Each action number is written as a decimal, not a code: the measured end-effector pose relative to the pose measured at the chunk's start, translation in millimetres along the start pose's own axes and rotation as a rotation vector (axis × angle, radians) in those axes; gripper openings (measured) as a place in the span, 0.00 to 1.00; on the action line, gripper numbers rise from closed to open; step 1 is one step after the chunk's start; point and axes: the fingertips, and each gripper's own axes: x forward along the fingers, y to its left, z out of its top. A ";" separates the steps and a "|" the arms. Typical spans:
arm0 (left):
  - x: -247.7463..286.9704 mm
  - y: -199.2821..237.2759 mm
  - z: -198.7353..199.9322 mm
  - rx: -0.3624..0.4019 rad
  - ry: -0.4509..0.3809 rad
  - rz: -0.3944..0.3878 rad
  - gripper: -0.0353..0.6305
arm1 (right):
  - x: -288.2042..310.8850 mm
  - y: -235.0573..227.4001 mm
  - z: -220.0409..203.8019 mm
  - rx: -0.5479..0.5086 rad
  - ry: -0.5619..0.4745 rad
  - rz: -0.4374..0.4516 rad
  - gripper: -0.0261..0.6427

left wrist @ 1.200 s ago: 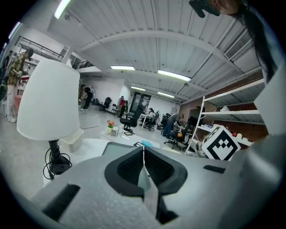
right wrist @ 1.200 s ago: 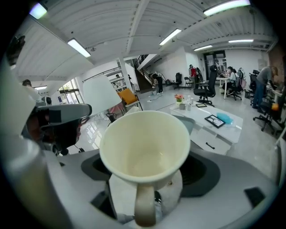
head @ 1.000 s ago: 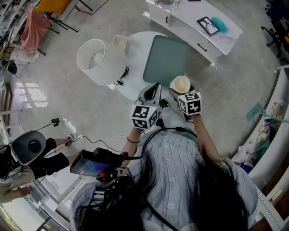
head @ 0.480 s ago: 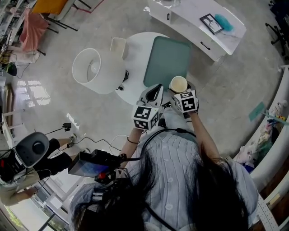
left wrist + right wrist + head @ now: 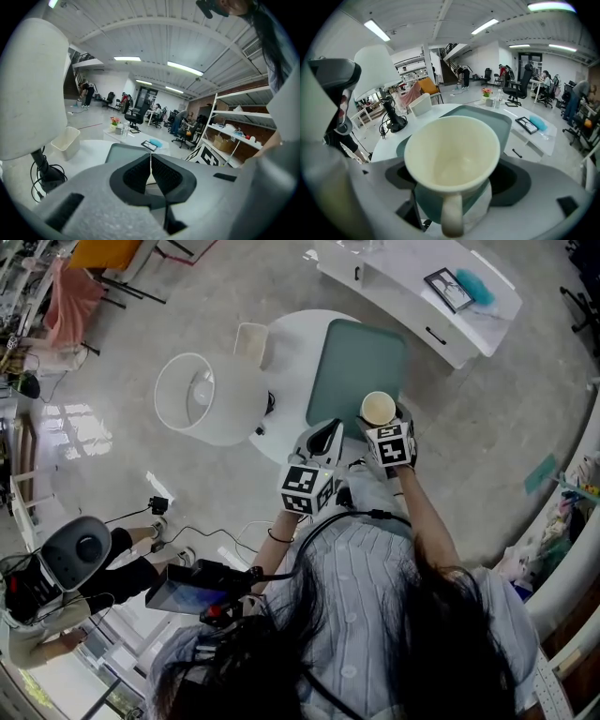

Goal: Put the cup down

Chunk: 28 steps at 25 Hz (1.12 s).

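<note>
A cream cup point(image 5: 452, 161) with a handle stands upright between the jaws of my right gripper point(image 5: 454, 187), which is shut on it. In the head view the cup point(image 5: 378, 409) hangs over the near right corner of a teal tray point(image 5: 356, 367) on a round white table point(image 5: 291, 343). My right gripper point(image 5: 382, 426) holds it from the near side. My left gripper point(image 5: 323, 437) sits just left of it, over the table's near edge. Its black pads point(image 5: 136, 173) touch each other with nothing between them. The cup is empty inside.
A white lamp with a large shade point(image 5: 202, 397) stands at the table's left, its black base and cord point(image 5: 393, 123) nearby. A small white bin point(image 5: 249, 338) sits behind it. A long white bench point(image 5: 422, 287) with a framed picture point(image 5: 448, 289) lies beyond the tray.
The view has shifted slightly. Both grippers and the cup sit a little farther forward over the tray's near corner. The right gripper's hold on the cup is unchanged.
</note>
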 end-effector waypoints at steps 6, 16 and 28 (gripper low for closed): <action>2.4 7.3 -2.2 -0.006 -0.001 0.010 0.08 | 7.5 -4.7 6.3 -0.015 0.012 -0.018 0.64; 4.7 11.5 -2.7 -0.010 0.002 0.015 0.08 | 13.8 -1.4 -5.4 -0.049 0.044 -0.018 0.64; 5.4 7.2 -2.9 0.006 0.011 0.009 0.08 | 17.5 -1.5 -2.7 -0.069 0.052 0.001 0.64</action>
